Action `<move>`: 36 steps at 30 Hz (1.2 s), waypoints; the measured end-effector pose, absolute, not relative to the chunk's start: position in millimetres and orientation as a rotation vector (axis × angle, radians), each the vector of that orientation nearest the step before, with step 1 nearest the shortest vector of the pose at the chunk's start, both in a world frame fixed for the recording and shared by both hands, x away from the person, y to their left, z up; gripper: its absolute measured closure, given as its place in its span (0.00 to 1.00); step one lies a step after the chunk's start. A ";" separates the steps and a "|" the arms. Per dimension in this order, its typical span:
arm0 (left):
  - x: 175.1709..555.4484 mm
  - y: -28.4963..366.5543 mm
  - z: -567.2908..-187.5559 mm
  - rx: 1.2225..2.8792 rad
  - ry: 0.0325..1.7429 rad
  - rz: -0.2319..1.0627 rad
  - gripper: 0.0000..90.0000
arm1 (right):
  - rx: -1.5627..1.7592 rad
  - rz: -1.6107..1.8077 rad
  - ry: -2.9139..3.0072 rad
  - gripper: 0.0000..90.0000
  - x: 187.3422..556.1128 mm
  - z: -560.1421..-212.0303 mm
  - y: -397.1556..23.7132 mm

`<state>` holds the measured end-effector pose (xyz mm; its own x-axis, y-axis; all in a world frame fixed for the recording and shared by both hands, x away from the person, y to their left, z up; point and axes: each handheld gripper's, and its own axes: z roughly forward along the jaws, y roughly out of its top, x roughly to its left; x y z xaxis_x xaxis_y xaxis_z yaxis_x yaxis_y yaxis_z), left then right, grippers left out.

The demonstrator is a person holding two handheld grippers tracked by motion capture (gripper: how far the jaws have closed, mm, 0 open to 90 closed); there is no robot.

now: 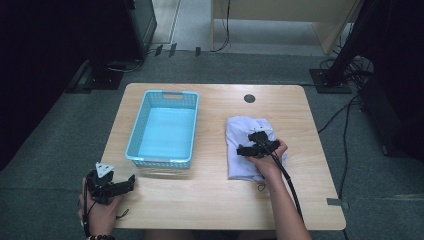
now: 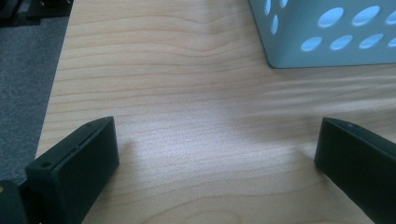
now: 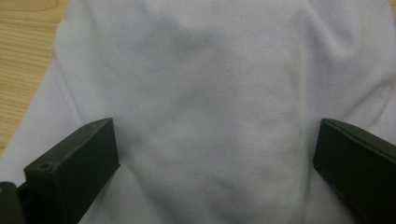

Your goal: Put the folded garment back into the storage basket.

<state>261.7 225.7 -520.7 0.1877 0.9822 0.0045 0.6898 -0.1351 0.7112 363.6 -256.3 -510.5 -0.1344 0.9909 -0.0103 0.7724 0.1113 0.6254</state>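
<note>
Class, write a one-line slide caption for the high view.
Right gripper open over a folded white cloth, blue basket beside it, left gripper open near the table's front-left corner.

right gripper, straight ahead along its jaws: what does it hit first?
Likely the folded white cloth: the right gripper stands open right over it, cloth between its jaws. Whether it already touches is unclear.

Grey carpet floor (image 1: 60, 150) w/ light wood table (image 1: 215, 200), cables (image 1: 345, 130) at right, dark stands behind.

black grippers (image 1: 131, 182), trailing cable, beaded bracelet (image 1: 100, 237)
</note>
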 end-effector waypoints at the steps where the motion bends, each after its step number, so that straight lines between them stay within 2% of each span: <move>1: 261.7 225.7 -520.7 1.893 1.563 0.658 0.00 | 1.705 0.686 1.962 0.00 362.7 -511.3 -255.9; 9: 261.6 225.8 -520.6 1.894 1.562 0.658 0.00 | 1.677 0.730 1.949 0.00 359.3 -514.9 -256.3; 15: 261.6 225.8 -520.6 1.895 1.562 0.658 0.00 | 1.686 0.776 1.944 0.15 356.0 -513.7 -257.0; 19: 261.6 225.8 -520.6 1.895 1.562 0.658 0.00 | 1.682 0.812 1.892 0.35 350.8 -513.8 -256.5; 24: 261.6 225.9 -520.6 1.896 1.562 0.658 0.00 | 1.682 0.839 1.844 0.50 346.2 -515.1 -255.4; 31: 261.9 225.8 -520.5 1.897 1.562 0.657 0.00 | 1.684 0.835 1.804 0.64 342.2 -515.4 -246.9; 36: 262.3 225.8 -520.5 1.897 1.562 0.658 0.00 | 1.696 0.830 1.777 0.67 340.9 -515.6 -242.2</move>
<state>262.3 225.8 -520.5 0.1890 0.9819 0.0066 0.6908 -0.1377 0.7098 340.9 -242.2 -515.6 -0.0603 0.9977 0.0306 0.6636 0.0171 0.7479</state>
